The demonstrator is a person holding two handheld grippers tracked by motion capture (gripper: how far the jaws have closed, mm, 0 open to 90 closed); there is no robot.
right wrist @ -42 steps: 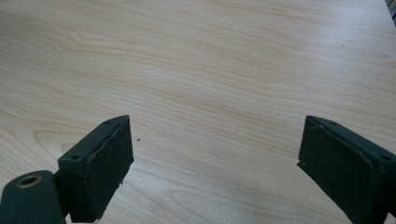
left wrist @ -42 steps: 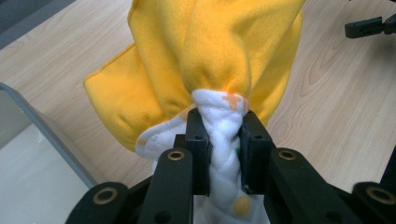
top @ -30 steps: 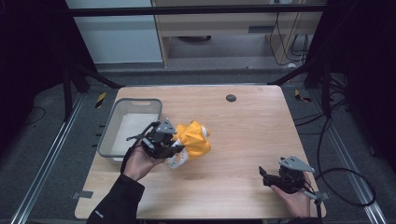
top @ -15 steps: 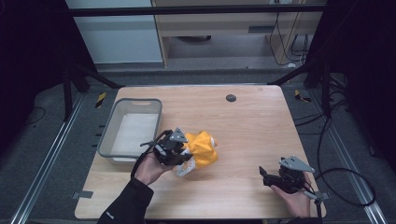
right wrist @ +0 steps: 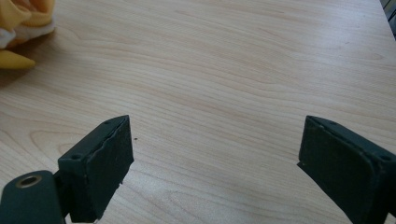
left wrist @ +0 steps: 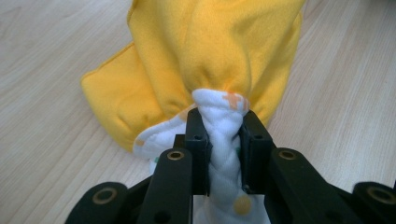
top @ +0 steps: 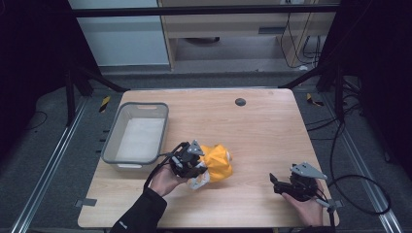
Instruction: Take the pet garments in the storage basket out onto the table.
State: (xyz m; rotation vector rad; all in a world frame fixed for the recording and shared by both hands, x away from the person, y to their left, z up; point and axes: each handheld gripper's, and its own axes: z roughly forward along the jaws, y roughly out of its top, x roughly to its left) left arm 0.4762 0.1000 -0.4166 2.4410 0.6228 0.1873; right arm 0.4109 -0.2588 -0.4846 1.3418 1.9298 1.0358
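Left gripper: jaws clamped on a bunched fold of the yellow cloth, pinching its white patterned lining. In the high view the cloth sits at centre frame on the wooden table, just right of the left gripper. Grey plastic bin at left of centre. Right gripper: jaws spread wide, nothing between them, low over bare table at lower right.

yellow cloth top cut off by frame edge, white lining partly hidden btwn tongs
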